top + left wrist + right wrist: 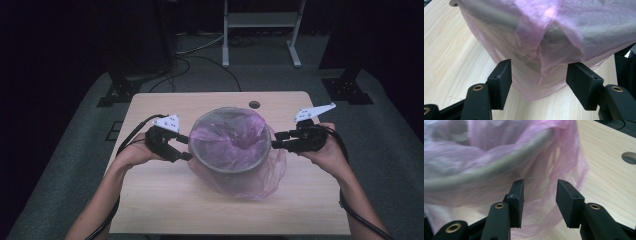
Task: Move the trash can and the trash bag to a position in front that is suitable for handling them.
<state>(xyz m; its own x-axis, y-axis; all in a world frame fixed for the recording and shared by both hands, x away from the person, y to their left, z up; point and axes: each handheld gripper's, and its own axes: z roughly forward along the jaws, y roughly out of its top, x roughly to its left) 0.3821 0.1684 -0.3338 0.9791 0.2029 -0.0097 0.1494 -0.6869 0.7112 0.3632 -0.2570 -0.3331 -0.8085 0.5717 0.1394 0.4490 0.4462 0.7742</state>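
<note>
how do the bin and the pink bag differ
The bin is grey, stiff and round, standing upright on the table. The pink bag is thin, see-through and crumpled, draped over the bin's rim and pooling on the table. Both sit between the two tongs.

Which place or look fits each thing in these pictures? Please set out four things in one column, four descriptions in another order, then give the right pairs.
Things:
1. bag
2. bin
3. left claw
4. round hole

Descriptions:
A. set in the table top, beyond the bin
B. thin pink plastic, draped over the rim
C. open, at the bin's left side
D. grey and round, in the middle of the table

Pairs: 1-B, 2-D, 3-C, 4-A
</note>
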